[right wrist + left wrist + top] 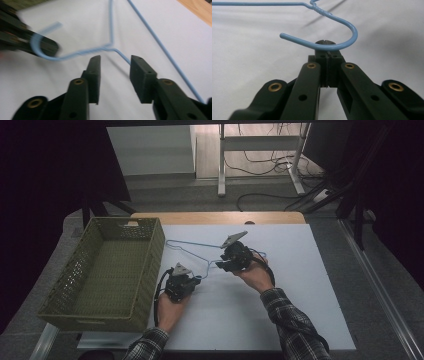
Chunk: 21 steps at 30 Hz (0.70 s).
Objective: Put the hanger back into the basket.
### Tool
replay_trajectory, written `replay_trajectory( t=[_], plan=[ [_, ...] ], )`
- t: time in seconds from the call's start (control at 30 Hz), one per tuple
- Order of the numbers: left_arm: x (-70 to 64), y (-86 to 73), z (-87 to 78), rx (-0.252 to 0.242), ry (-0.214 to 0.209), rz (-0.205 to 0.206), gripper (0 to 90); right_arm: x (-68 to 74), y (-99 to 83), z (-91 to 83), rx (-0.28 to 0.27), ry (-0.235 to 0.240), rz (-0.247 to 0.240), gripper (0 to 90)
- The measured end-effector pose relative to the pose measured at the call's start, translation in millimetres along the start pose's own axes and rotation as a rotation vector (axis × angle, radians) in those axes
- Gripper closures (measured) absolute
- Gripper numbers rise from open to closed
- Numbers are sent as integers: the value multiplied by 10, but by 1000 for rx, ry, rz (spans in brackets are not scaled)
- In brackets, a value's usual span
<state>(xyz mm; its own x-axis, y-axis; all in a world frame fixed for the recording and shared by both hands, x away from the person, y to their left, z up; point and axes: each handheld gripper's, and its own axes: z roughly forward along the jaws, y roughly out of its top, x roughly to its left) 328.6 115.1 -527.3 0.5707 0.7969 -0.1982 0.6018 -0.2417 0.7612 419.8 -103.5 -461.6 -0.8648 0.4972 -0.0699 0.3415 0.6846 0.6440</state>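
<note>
A blue wire hanger (pixel 192 243) lies on the white table sheet (pixel 290 290), just right of the basket. My left gripper (pixel 197 280) is shut on its hook (pixel 352 27); the curved wire crosses the closed tips (pixel 327 50). My right gripper (pixel 220 265) stands open near the hanger's neck. In the right gripper view its jaws (pixel 115 62) sit on either side of the hanger's shoulder wire (pixel 155 40), not touching it. The left gripper (pixel 51 47) shows there at the left, blurred, with the hook at its tip.
A green woven basket (pixel 152 265) with nothing visible inside stands at the table's left, close to my left hand. The table's wooden far edge (pixel 215 217) shows beyond the sheet. Desk legs and cables are on the floor behind.
</note>
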Motion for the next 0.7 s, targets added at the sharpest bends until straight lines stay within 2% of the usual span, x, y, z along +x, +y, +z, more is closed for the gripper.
replay_trajectory(
  t=[0.1, 0.23, 0.3, 0.57, 0.7],
  plan=[
    [-8, 10, -10, -6, -5, -7, 894, -92, -88, 115, 8, -51, -26, 522],
    [-20, 24, -20, -10, -12, -6, 893, -133, -112, 220, 8, -57, -37, 498],
    [-28, 33, -25, -12, -16, -9, 892, -140, -110, 305, 9, -70, -59, 475],
    [-22, 47, -39, -15, -24, -9, 887, -139, -77, 467, 28, -95, -118, 463],
    [-23, 55, -47, -19, -29, -11, 885, -139, -55, 515, 24, -93, -131, 469]
  ],
)
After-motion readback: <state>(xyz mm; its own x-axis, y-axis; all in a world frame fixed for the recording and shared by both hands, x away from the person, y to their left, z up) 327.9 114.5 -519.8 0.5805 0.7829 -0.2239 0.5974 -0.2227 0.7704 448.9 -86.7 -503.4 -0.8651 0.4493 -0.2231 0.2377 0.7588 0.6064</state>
